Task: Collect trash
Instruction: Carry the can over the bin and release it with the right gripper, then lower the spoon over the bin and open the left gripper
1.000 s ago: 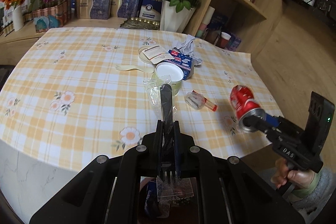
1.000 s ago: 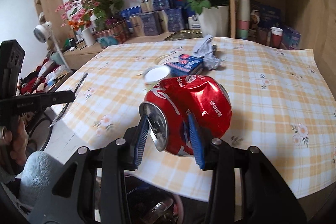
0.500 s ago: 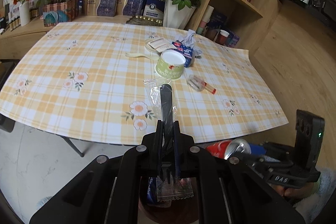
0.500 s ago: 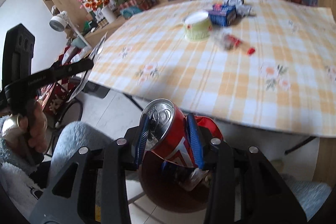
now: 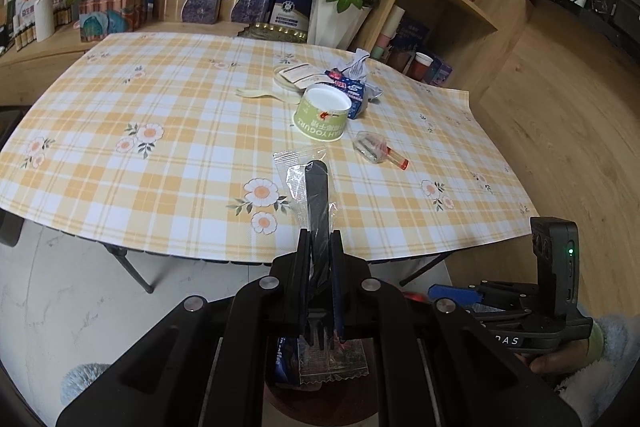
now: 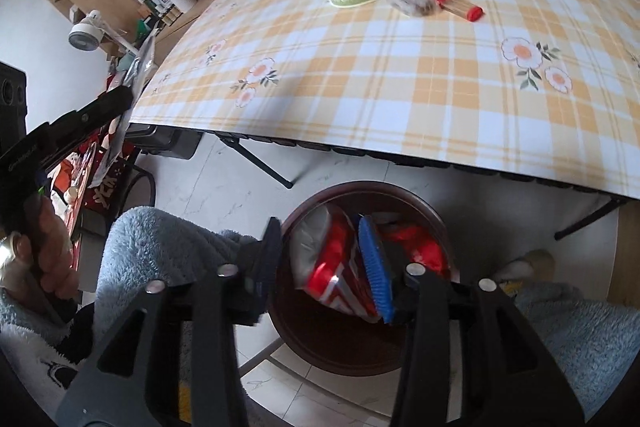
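my right fingers [image 6: 322,267] are spreading over the bin [image 6: 340,347], the crushed can [image 6: 336,267] now loose between them; my left fingers [image 5: 319,247] are still pinching the wrapped fork [image 5: 316,195].

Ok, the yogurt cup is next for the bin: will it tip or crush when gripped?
The yogurt cup stands upside down on its wider mouth, so a push probably won't tip it. It looks like thin paper, likely light, and may dent under a firm squeeze.

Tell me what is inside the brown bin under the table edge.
Inside the brown bin lies a crushed red can, between the opening jaws of the right gripper, plus more red trash. The gripper hides the rest.
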